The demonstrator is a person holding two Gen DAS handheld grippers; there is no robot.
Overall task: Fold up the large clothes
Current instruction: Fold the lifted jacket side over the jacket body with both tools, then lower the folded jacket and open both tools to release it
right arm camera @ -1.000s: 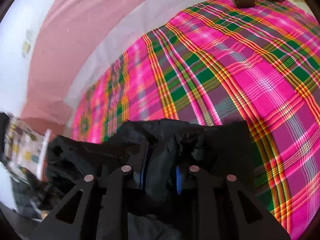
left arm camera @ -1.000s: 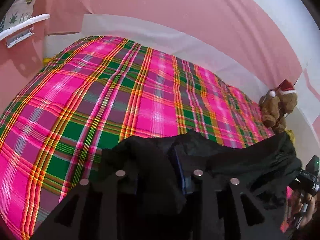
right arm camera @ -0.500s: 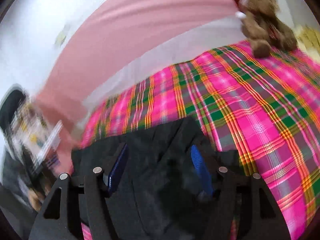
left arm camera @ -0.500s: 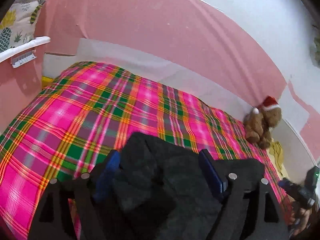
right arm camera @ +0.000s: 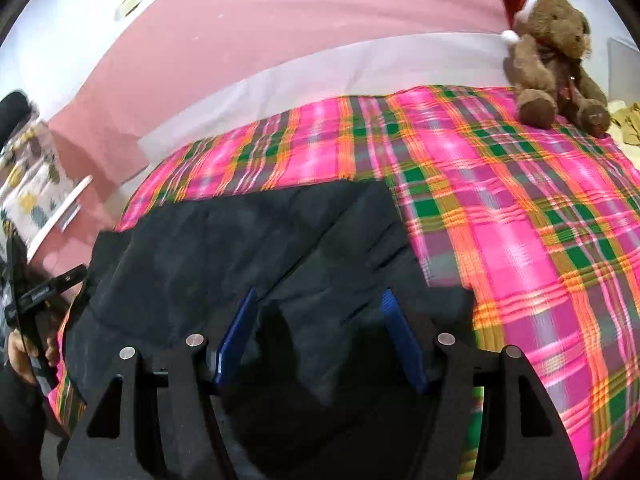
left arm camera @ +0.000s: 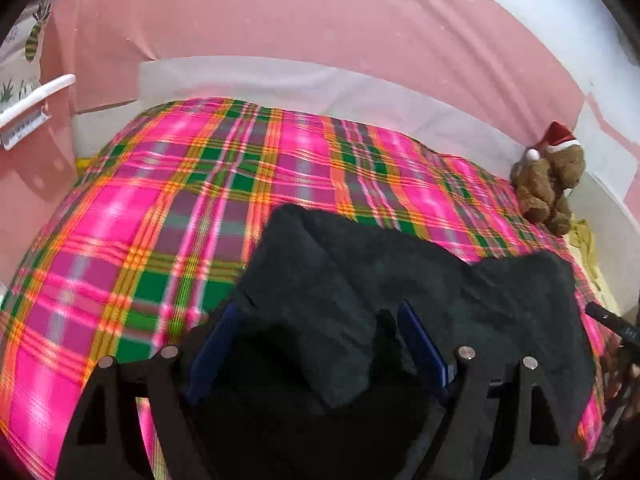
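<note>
No brand, label or writing can be read anywhere; the small print on the other device seen at the left edge of the right wrist view is too blurred to make out. The black garment lies spread on the plaid bedspread along the near edge of the bed. The left hand-held gripper has just been opening; it stands released, its blue pads wide apart with a fold of the garment lying loose between them, unpressed. The right hand-held gripper has likewise just been opening and is released, garment cloth lying between its pads. A teddy bear in a red Santa hat sits at the bed's far right corner.
</note>
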